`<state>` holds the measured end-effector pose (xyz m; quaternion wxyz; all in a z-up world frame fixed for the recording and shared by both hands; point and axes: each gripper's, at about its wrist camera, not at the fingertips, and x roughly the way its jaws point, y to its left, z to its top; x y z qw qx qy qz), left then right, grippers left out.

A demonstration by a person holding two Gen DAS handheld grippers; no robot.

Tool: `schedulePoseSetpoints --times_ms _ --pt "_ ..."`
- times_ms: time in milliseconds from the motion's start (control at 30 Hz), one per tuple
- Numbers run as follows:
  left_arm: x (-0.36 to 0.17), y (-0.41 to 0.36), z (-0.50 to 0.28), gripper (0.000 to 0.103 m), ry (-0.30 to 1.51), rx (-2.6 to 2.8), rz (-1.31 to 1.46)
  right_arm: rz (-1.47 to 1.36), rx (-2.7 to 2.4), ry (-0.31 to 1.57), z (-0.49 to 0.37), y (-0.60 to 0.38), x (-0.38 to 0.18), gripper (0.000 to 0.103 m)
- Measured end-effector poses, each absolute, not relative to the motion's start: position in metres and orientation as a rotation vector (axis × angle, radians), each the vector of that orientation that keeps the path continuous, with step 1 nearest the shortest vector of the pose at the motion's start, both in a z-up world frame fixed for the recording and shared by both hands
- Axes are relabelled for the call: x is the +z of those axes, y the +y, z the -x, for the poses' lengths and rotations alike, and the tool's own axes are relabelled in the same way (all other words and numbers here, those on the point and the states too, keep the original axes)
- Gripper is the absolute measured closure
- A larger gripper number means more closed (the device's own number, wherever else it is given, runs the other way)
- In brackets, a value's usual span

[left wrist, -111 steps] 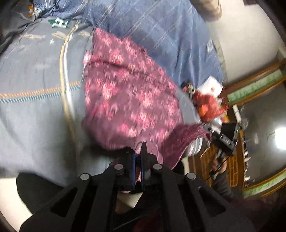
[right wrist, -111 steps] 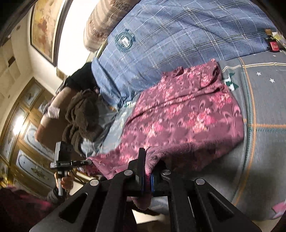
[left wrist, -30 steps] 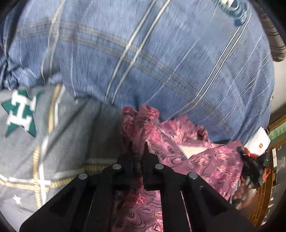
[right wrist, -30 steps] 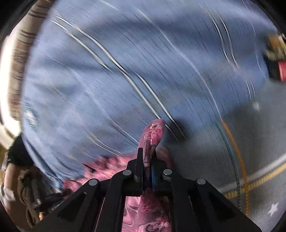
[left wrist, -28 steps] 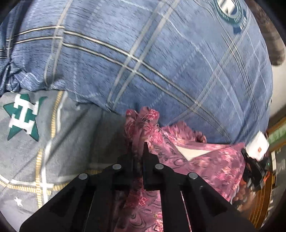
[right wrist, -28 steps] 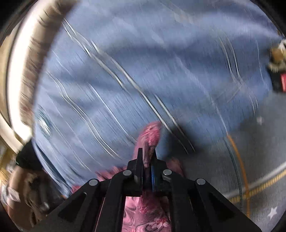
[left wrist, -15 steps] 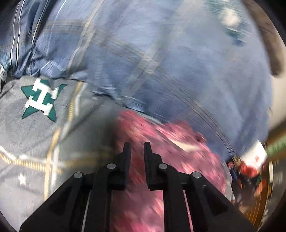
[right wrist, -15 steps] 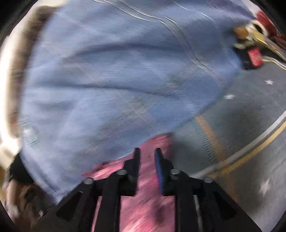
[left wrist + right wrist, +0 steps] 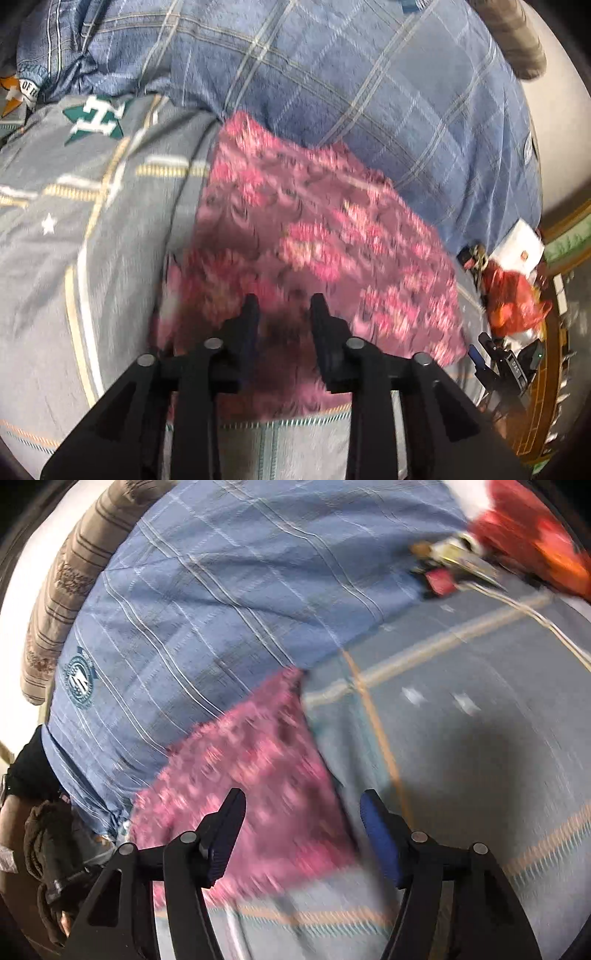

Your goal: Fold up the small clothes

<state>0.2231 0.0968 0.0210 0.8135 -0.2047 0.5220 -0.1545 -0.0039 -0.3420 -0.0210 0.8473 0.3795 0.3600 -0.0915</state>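
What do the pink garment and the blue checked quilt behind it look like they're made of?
Pink garment: thin, soft printed cloth, probably woven; it lies flat and limp, though blur hides the weave. Blue checked quilt: matte cotton-like cloth over padding; it looks puffy, with soft creases.

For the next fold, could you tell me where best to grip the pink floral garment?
Probably its near hem, coming from the near side: the pink floral garment lies flat on the grey bedsheet with its far edge against the blue plaid quilt, so only the near edge looks free.
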Motion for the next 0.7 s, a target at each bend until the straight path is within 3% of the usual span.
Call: schedulePoseSetpoints --times_ms 67,133,167,200,367,533,567,700 --pt "0.011 0.094 -0.222 0.076 1.146 -0.326 0.425 -0.84 -0.188 0.794 -0.001 -0.332 -0.036 0.036" --pt "0.003 0.098 -0.212 0.076 1.169 -0.311 0.405 -0.78 -0.239 0.76 -0.004 -0.32 -0.033 0.043" --pt "0.002 0.1 -0.209 0.076 1.155 -0.311 0.402 -0.775 -0.23 0.763 -0.005 -0.319 -0.031 0.072" --pt "0.003 0.099 -0.207 0.076 1.144 -0.309 0.394 -0.794 -0.197 0.782 -0.009 -0.319 -0.034 0.091" --pt "0.005 0.092 -0.211 0.076 1.182 -0.295 0.357 -0.693 -0.226 0.695 0.006 -0.327 -0.004 0.092" --pt "0.009 0.098 -0.21 0.076 1.196 -0.263 0.393 -0.678 -0.247 0.853 -0.001 -0.335 -0.036 0.091" --pt "0.014 0.101 -0.207 0.076 1.182 -0.275 0.422 -0.671 -0.271 0.834 0.001 -0.334 -0.028 0.082" --pt "0.033 0.103 -0.201 0.065 1.117 -0.309 0.486 -0.752 -0.247 0.663 0.006 -0.327 0.005 0.074"
